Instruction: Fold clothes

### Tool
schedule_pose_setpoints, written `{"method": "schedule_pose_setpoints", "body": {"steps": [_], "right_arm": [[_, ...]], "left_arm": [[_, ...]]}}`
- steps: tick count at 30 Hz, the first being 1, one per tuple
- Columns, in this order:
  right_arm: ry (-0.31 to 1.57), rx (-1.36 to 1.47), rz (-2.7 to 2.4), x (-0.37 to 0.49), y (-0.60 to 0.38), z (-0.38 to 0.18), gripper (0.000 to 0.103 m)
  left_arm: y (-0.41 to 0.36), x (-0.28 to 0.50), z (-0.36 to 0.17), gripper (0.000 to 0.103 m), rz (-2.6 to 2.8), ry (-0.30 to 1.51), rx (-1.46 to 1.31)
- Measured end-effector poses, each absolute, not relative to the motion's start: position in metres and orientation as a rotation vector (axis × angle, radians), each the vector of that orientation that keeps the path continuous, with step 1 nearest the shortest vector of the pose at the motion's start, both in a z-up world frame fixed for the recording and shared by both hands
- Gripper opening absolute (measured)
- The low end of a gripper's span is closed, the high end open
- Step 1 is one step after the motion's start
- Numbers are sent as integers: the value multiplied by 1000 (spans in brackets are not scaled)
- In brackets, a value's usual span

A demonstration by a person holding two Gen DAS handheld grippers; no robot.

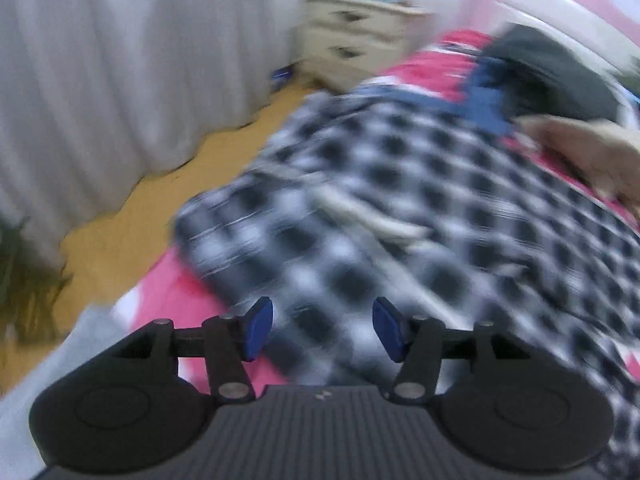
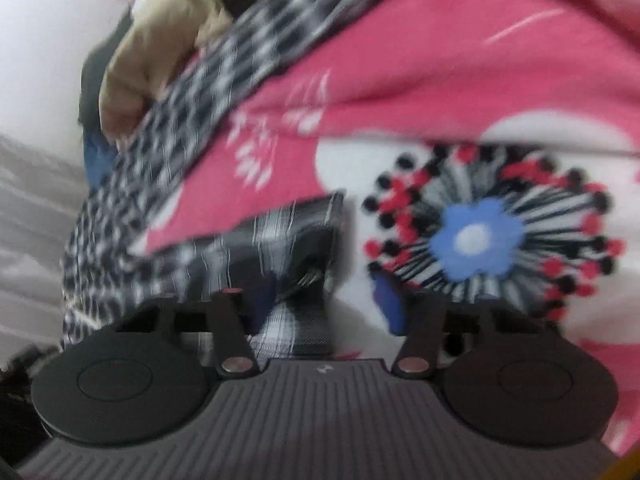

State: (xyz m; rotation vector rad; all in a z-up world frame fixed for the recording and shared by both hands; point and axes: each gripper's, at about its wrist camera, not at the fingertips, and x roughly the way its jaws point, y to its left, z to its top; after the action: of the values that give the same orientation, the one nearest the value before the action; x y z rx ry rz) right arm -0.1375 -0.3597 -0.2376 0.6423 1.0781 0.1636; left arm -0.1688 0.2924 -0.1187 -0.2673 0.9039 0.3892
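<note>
Now the checked shirt (image 1: pixel 400 208) lies spread over the pink bedspread (image 1: pixel 168 288), running from just ahead of the left claw (image 1: pixel 323 330) up toward the far end of the bed. That claw hangs above the shirt's near edge with its blue pads (image 1: pixel 259 328) standing apart; checked cloth shows in the gap, but the pads do not press on it. A white strip of cloth (image 1: pixel 372 216) lies across the shirt's middle. Beyond it sit blue cloth (image 1: pixel 484 100) and a dark garment (image 1: pixel 552 76); a tan one (image 1: pixel 580 144) lies at the right edge. A white dresser (image 1: pixel 352 36) stands past the bed, beside a grey curtain (image 1: pixel 100 72) and the wood floor (image 1: pixel 152 208).

In the right wrist view the picture is blurred. A corner of the shirt (image 2: pixel 288 256) sits bunched between the fingers of the right claw (image 2: pixel 324 304), nearer the left one, with the cloth folded up into the gap. One blue pad (image 2: pixel 386 304) shows on the right side, clear of the cloth; the other is hidden behind the fabric, so I cannot tell whether the pads pinch it. From that corner the rest of the shirt trails away up and left across the bedspread (image 2: pixel 440 60), whose big flower print (image 2: pixel 480 236) lies just right of the claw.
</note>
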Motion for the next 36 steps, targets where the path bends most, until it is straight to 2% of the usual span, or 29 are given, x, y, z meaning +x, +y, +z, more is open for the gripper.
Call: {"method": "schedule_pose_setpoints", "body": {"steps": [1,3,7,11,14,16,18,21,27,30,32,36], "right_arm": [[1068,671,207,-138,-358,-235,13],[1029,737,297,-137,-355,-225,7],[927,867,480,-115,-334,-203,6],[893,957,758,-60,-269,-183,6],[922,944,893,-24,-210,-173,12],[940,934,882,-10,-194,-176,34],[932,937,865,-6,-193,-179,35],[875,933,782,-22,-228,-179,48],[1055,829,527,-49,-260,-217,53],[1137,922,481,-56,-254,-242,64],[1181,989,440,-55,-249,-255,65],[1155,1033,411,-45,-235,-263,67]], "left_arm": [[282,-163,-114,59,336,900,-255],[263,-152,-108,59,210,916,-290],[234,-136,-102,59,-26,923,-397],[215,-132,-101,59,-153,941,-395],[213,-135,-106,59,-170,967,-383],[218,-139,-113,59,-151,987,-393],[225,-141,-119,59,-134,1006,-411],[227,-132,-132,59,-128,1019,-410],[207,-108,-153,59,-218,1062,-390],[197,-108,-160,59,-237,1071,-338],[193,-111,-165,59,-216,1080,-291],[189,-127,-174,59,-165,1088,-184]]}}
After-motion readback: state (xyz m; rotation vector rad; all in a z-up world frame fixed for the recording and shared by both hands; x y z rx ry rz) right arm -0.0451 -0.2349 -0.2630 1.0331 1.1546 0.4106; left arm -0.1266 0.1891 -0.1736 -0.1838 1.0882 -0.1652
